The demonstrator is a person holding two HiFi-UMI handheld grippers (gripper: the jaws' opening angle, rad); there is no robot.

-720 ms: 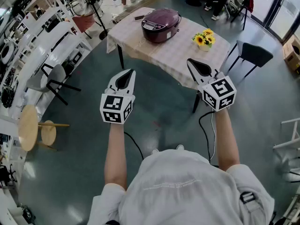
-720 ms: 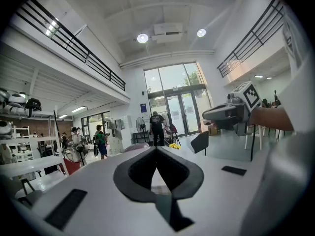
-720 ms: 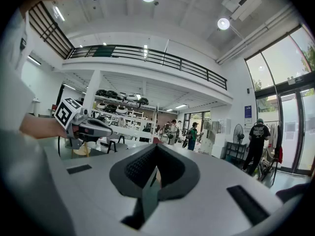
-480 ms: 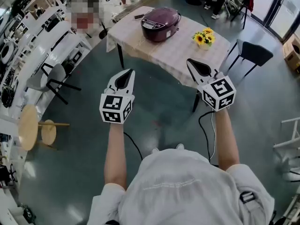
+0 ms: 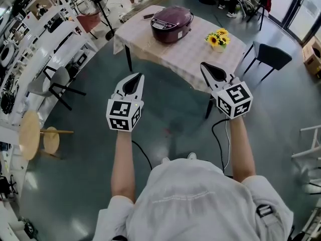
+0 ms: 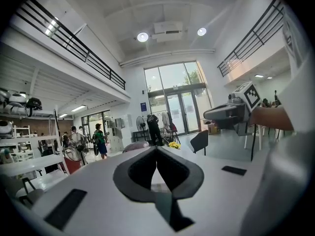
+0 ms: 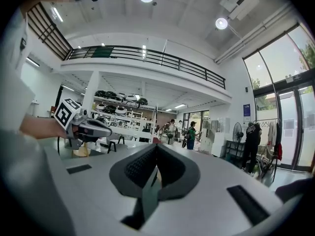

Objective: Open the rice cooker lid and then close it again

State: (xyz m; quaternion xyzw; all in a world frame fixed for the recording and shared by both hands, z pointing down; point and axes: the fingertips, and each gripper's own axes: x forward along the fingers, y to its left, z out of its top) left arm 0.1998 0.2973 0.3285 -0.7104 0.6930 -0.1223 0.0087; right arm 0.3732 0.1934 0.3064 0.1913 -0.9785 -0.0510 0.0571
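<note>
Two hand-held grippers out in front at arm's length, side by side and apart, one in each hand. Left hand-held gripper (image 5: 137, 77) over the grey floor (image 5: 170, 119), short of the bench (image 5: 165, 54); jaws pressed together with nothing between them, just a thin seam between the dark pads in the left gripper view (image 6: 156, 150). Right hand-held gripper (image 5: 203, 66) likewise closed and empty, pads meeting along one line in the right gripper view (image 7: 156, 147); tip seen against the bench's near edge from the head view, actual overlap impossible to tell. Purple rice cooker (image 5: 172, 25) with lid down, standing near the far edge of the bench on the checked cloth, well apart from both hand-held grippers and ahead of them, roughly between their two lines. Touched by neither. Small pot of sunflowers (image 5: 218, 40) toward the right corner of the bench, apart from the rice cooker. Small dark flat thing (image 5: 149, 18) just beside the rice cooker at the far edge, too small to identify. Black chair (image 5: 271, 56) off the right corner. From the left gripper view, a faint purple dome of the rice cooker (image 6: 134, 145) low behind the closed jaw tips, with the sunflowers (image 6: 173, 145) just to its right.
</note>
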